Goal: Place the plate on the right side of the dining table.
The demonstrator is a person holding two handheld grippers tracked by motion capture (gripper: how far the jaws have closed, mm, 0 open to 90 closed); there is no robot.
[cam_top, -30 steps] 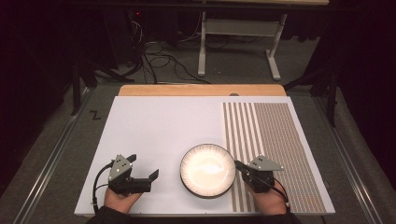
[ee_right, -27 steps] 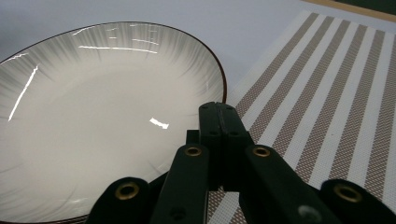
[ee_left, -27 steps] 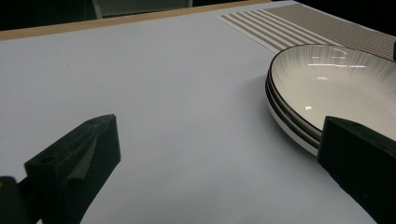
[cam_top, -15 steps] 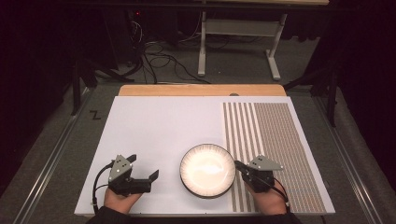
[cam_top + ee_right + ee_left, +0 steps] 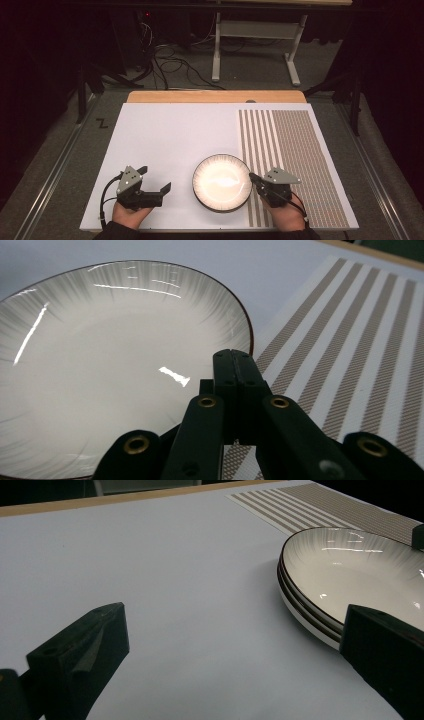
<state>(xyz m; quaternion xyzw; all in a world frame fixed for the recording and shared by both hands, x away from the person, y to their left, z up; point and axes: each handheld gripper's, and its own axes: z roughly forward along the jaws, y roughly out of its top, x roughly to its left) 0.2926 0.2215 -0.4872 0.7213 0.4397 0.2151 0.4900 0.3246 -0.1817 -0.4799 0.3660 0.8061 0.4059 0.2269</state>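
the plates (image 5: 222,182) sit stacked near the front edge of the white board (image 5: 170,135), two rims showing in the left gripper view, just left of the striped mat (image 5: 295,150). judging by this, the work has hardly begun: nothing is lifted and the stack lies flat. the right gripper (image 5: 256,180) is at the stack's right rim with its jaws closed together; in its own view the tips (image 5: 235,371) lie over the rim, though whether they pinch the rim or only rest on it i can't quite tell. the left gripper (image 5: 154,183) hovers left of the stack, clear of it, jaws spread wide and empty. what's left is likely lifting or separating the top plate.
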